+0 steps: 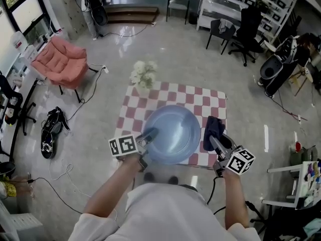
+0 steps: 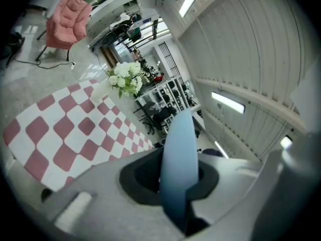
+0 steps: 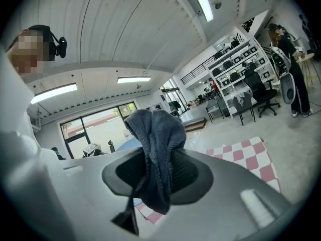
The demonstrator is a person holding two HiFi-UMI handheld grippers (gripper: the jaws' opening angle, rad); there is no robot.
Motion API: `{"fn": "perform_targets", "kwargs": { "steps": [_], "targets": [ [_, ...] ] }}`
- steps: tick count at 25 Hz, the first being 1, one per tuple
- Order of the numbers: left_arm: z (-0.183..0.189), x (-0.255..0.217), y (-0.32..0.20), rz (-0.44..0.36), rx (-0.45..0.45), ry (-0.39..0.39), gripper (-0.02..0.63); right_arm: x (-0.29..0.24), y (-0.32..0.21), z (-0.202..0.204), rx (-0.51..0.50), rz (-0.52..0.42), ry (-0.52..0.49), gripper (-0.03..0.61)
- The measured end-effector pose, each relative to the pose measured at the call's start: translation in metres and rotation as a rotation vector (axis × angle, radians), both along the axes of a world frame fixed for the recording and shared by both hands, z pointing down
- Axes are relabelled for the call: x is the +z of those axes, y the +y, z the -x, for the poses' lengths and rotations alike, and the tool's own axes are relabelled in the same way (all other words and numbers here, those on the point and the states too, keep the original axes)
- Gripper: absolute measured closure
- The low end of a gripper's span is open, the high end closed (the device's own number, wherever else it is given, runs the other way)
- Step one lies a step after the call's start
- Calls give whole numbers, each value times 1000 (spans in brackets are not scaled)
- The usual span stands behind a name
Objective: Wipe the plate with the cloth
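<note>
Gripping the near-left rim of the blue plate (image 1: 173, 129), the left tool (image 1: 149, 136) has its jaws closed on that edge. The left gripper view shows the rim pinched edge-on between them. The plate is over the middle of the tabletop (image 1: 170, 95), which is covered in red-and-white checks; I cannot tell whether it rests there. The right tool (image 1: 214, 140) is clamped on a dark blue cloth (image 1: 212, 126), bunched and sticking up past the jaws, just beside the plate's right rim. White flowers (image 1: 143, 74) stand at the tabletop's far edge. A pink chair (image 1: 60, 60) is well off to the left, on the floor.
</note>
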State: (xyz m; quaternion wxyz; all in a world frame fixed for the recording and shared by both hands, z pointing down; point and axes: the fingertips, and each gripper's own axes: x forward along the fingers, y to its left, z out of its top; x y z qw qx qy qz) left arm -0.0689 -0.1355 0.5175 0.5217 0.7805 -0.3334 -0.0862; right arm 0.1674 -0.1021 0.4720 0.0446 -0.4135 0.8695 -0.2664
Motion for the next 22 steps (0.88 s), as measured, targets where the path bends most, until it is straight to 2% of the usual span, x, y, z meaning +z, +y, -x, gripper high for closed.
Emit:
{"fn": "perform_targets", "kwargs": {
  "steps": [7, 14, 22],
  "targets": [
    [-13, 1, -4, -28, -9, -36, 565, 6, -16, 10, -4, 38, 43, 440],
    [-21, -1, -6, -86, -79, -102, 565, 18, -32, 19, 16, 83, 108, 440],
    [-31, -7, -7, -152, -86, -170, 566, 34, -52, 25, 48, 139, 187, 442]
  ]
}}
